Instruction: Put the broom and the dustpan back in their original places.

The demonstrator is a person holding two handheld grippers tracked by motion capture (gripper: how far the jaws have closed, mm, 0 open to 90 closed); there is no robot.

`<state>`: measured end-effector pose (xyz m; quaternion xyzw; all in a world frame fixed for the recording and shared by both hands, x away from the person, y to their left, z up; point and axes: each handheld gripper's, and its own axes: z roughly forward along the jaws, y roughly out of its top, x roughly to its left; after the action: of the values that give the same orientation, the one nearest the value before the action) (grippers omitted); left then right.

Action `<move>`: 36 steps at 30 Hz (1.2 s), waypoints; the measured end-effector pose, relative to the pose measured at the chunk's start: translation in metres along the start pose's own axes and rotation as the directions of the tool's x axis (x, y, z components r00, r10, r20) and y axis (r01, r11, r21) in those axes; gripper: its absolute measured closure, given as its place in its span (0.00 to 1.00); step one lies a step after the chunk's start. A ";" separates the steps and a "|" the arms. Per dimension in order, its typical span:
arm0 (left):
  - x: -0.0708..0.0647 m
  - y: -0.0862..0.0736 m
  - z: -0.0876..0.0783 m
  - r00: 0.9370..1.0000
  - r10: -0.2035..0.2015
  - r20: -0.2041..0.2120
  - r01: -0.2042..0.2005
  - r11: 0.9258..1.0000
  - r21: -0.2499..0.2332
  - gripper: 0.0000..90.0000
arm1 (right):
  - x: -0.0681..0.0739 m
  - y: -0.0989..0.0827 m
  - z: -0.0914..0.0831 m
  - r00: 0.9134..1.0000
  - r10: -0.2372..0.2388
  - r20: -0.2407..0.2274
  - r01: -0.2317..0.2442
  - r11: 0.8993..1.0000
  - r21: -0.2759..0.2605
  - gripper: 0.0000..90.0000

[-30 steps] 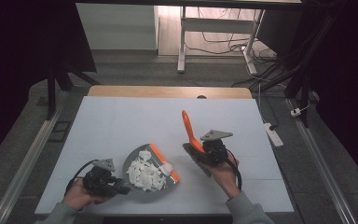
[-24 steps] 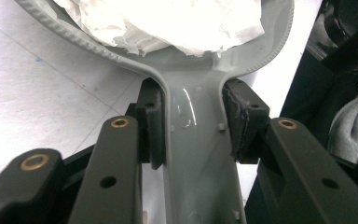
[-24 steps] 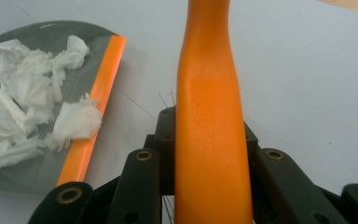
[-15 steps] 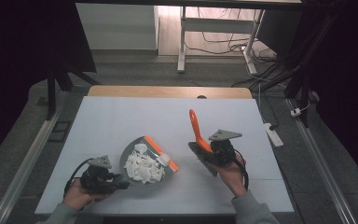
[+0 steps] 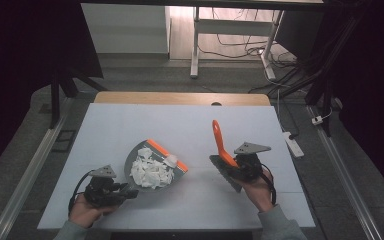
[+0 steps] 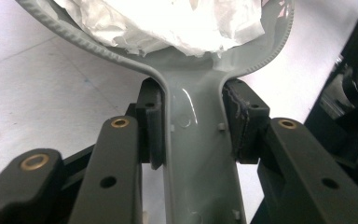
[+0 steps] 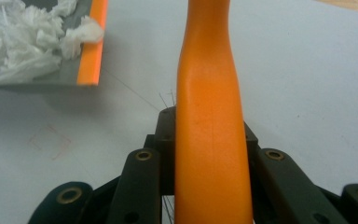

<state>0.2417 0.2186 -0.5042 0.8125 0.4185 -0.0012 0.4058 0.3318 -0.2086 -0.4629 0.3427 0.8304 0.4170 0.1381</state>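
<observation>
The left hand-held gripper (image 5: 122, 189) clenched the stiff grey plastic dustpan (image 5: 152, 170) by its handle; light torn white paper scraps (image 5: 151, 171) could spill. At three o'clock, the right hand-held gripper (image 5: 232, 170) gripped the rigid orange-handled brush (image 5: 221, 143).

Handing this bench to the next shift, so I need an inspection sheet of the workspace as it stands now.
Surface: pale table, wooden strip along the far edge.
Job's things: grey dustpan with orange lip, loaded with white paper scraps; orange-handled brush.
Clutter: nothing seen on the table.
Grippers: left gripper shut on the dustpan handle; right gripper shut on the brush handle.
Cables: one trails from each gripper; loose cables on the floor beyond.
Surroundings: white power strip at the right, dark curtains at both sides.
</observation>
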 end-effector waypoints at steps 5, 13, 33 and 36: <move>0.002 -0.003 -0.002 0.998 -0.048 -0.035 0.047 0.999 -0.026 0.69 | -0.002 -0.005 -0.005 1.000 0.013 -0.017 -0.013 1.000 0.001 0.80; 0.006 -0.008 -0.005 0.987 -0.133 -0.096 0.127 0.990 -0.062 0.69 | -0.003 -0.014 -0.010 0.999 0.029 -0.034 -0.029 0.999 0.013 0.80; 0.020 -0.019 0.000 0.894 -0.380 -0.238 0.345 0.922 -0.175 0.69 | -0.004 -0.030 -0.010 0.991 0.083 -0.101 -0.077 0.995 0.068 0.80; 0.025 -0.021 0.000 0.880 -0.410 -0.238 0.374 0.909 -0.182 0.69 | -0.004 -0.034 -0.007 0.990 0.091 -0.108 -0.082 0.993 0.087 0.80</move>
<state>0.2439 0.2419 -0.5265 0.6749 0.6251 0.0550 0.3882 0.3164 -0.2296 -0.4856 0.3598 0.8378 0.4065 0.0588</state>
